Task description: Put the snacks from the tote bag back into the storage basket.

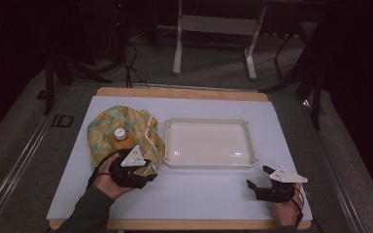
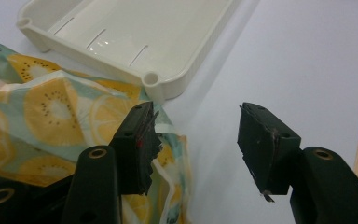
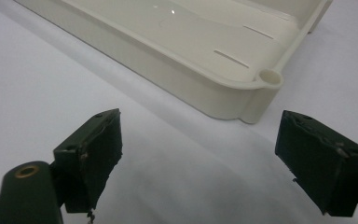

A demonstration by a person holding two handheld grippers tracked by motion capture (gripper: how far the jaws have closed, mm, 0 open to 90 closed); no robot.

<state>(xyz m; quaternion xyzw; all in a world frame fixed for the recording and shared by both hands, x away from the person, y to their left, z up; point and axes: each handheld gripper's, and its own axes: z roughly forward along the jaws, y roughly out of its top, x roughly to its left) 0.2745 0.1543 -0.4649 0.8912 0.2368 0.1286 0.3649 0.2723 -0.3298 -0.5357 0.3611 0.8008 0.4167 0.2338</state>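
My left tool (image 2: 196,140) is wide open, holding nothing, its one jaw over the bag (image 2: 51,116). My right tool (image 3: 200,158) is open and empty too. I think closing now could pinch only loose cloth, which may slip.

No text, label, brand or number can be read anywhere in these views. The grey three-cornered plate (image 1: 133,157) on the left gripper carries a few small dark marks, and so does the plate (image 1: 286,175) on the right gripper, but they are too small to make out. The fabric bag (image 2: 51,112) bears only a pattern of yellow fruit slices, and the white tray (image 3: 200,51) shows plain moulded slots without lettering.
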